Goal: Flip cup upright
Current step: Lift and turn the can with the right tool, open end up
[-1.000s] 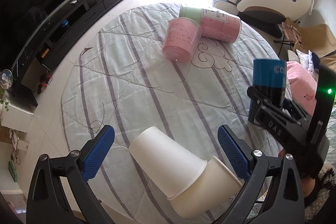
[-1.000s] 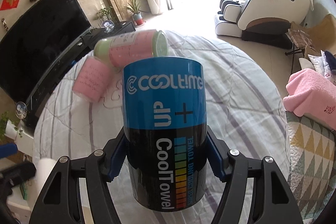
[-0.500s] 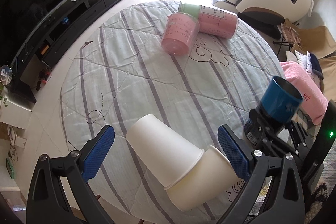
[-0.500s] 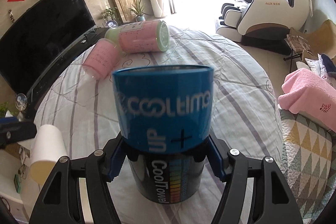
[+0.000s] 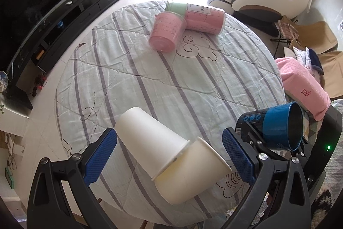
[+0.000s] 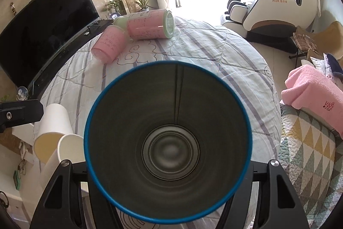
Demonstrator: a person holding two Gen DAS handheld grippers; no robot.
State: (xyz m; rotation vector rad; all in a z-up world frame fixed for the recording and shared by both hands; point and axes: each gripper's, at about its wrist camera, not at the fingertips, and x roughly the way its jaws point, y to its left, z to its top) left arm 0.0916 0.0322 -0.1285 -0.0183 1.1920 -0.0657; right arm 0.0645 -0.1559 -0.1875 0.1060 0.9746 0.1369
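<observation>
Since the earlier frame, blue cup (image 6: 168, 141) has been tipped mouth-toward-camera, clamped in right tongs (image 5: 276, 143). Left tongs (image 5: 169, 156) are held released around white cups (image 5: 150, 138) on worktop (image 5: 150, 70).

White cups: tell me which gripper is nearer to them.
Left. The left gripper hangs open straddling the white cups; the right gripper is off to their right, shut on the blue cup.
</observation>
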